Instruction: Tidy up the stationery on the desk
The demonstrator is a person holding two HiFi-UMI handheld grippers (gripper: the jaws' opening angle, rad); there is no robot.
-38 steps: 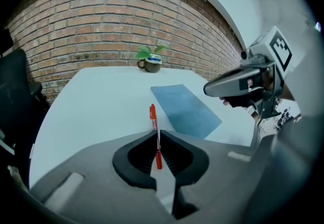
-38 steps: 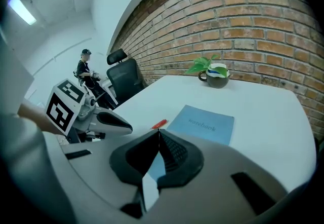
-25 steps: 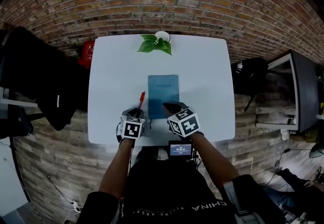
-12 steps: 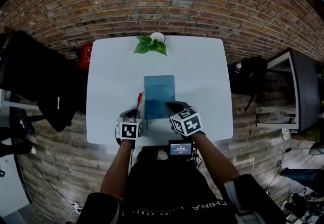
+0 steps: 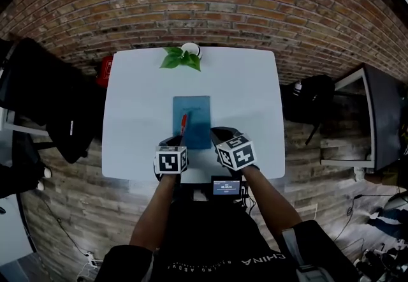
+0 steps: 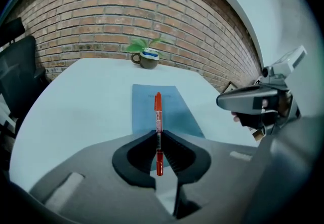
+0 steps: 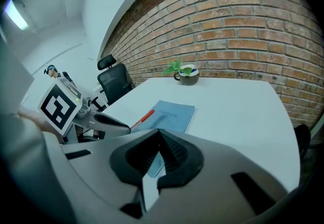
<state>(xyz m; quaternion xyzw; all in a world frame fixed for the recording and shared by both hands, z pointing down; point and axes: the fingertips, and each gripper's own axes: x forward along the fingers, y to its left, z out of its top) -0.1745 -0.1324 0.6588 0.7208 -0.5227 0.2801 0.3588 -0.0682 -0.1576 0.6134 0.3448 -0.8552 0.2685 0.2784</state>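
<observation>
My left tool (image 6: 158,136) is clamped on the red pen (image 6: 158,111), whose tip pokes forward over the left part of the blue notebook (image 6: 177,109). The notebook lies flat in the middle of the table (image 5: 134,108) (a plant (image 5: 180,57) sits at the far edge). My right tool (image 7: 158,134) is pinched together on nothing, just by the notebook's near right corner.
</observation>
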